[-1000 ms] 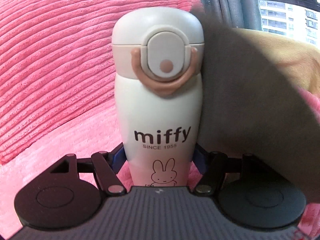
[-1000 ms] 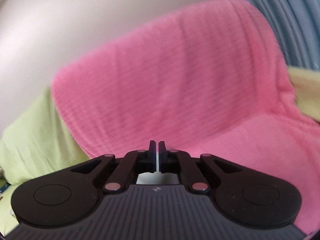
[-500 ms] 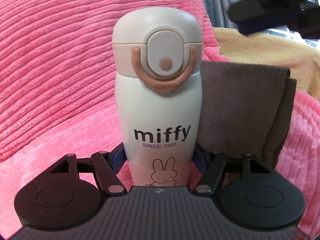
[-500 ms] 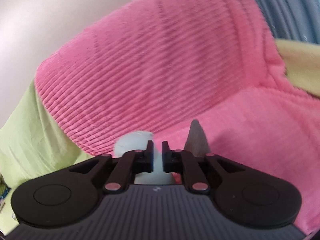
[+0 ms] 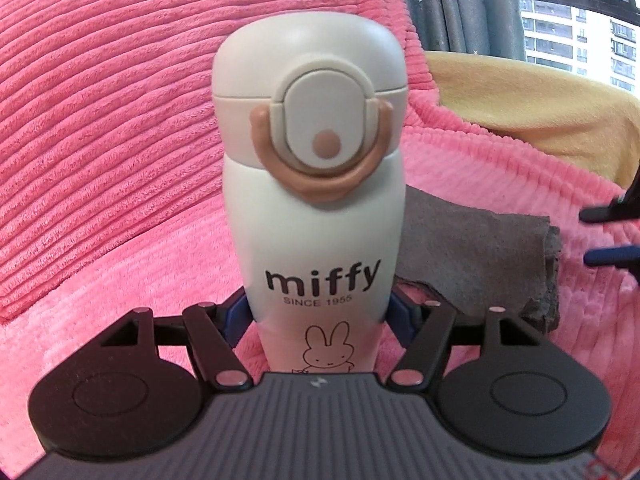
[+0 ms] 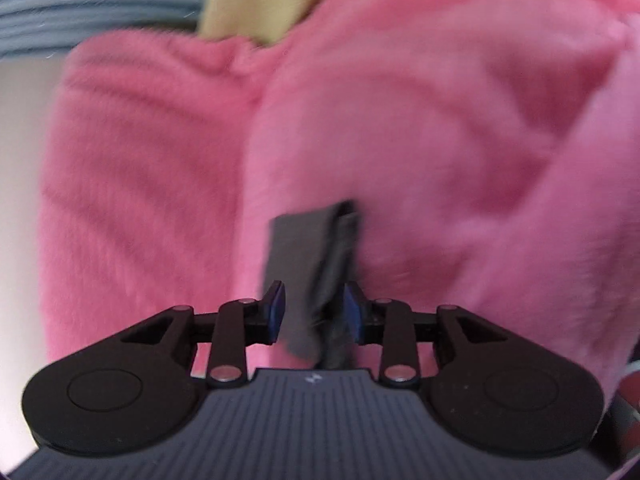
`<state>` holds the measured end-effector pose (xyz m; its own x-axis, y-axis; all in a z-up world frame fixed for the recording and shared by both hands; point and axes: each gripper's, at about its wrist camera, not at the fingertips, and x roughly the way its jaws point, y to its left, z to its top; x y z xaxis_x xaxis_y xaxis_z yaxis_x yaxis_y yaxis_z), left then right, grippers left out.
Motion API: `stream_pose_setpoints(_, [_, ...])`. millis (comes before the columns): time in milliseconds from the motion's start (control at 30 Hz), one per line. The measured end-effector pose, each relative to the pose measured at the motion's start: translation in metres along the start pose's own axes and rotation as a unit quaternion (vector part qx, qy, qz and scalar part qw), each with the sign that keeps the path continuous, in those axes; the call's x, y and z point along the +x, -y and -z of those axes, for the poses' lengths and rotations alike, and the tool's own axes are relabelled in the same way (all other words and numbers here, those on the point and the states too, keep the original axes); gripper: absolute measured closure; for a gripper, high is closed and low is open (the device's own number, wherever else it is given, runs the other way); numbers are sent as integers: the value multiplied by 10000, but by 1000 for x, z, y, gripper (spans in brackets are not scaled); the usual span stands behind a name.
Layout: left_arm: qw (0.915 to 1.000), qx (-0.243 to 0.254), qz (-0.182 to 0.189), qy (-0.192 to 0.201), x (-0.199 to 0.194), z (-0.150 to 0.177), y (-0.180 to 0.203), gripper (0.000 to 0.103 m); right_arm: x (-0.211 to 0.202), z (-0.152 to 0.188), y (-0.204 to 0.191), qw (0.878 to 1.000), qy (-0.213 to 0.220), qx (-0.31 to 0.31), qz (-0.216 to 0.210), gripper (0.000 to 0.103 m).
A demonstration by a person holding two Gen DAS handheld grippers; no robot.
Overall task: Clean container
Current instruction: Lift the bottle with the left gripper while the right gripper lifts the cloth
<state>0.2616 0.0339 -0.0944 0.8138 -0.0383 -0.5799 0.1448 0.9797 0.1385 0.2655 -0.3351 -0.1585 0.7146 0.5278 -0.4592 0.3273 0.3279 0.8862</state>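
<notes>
While the bottle (image 5: pixel 316 208) stood upright in the middle of the left wrist frame, the left gripper (image 5: pixel 318 316) was clamped on its lower body, a blue pad pressed to each side. The bottle's foot was hidden behind the gripper body at the bottom of the frame. Its cream lid was shut, with a tan loop hanging under the oval catch, and the word "miffy" and a rabbit drawing showed on the front.

A pink blanket (image 5: pixel 100 140) filled the left and centre of that frame. A grey cloth (image 5: pixel 476 256) lay on it at centre right, its left edge hidden behind the bottle. At the right edge the two fingertips of the right gripper (image 5: pixel 608 234) poked in, one above the other, the rest cut off. A yellow cushion (image 5: pixel 520 108) sat at upper right, under a curtain (image 5: pixel 452 4) and a window (image 5: pixel 580 20).

The right wrist frame was blurred. There the right gripper (image 6: pixel 316 312) had its jaws opening, with the cloth (image 6: pixel 308 256) standing between the pads in the lower centre. A narrow gap seemed to show on each side of the cloth, though the blur made contact hard to judge. Pink blanket (image 6: pixel 460 140) filled the rest.
</notes>
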Motion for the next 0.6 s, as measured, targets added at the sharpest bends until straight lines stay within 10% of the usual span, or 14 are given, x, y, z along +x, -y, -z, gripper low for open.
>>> stream_pose_setpoints(600, [10000,-54,-29,-61,0,0,-1,32,86,5,-13,9956,-186,-871,286,76])
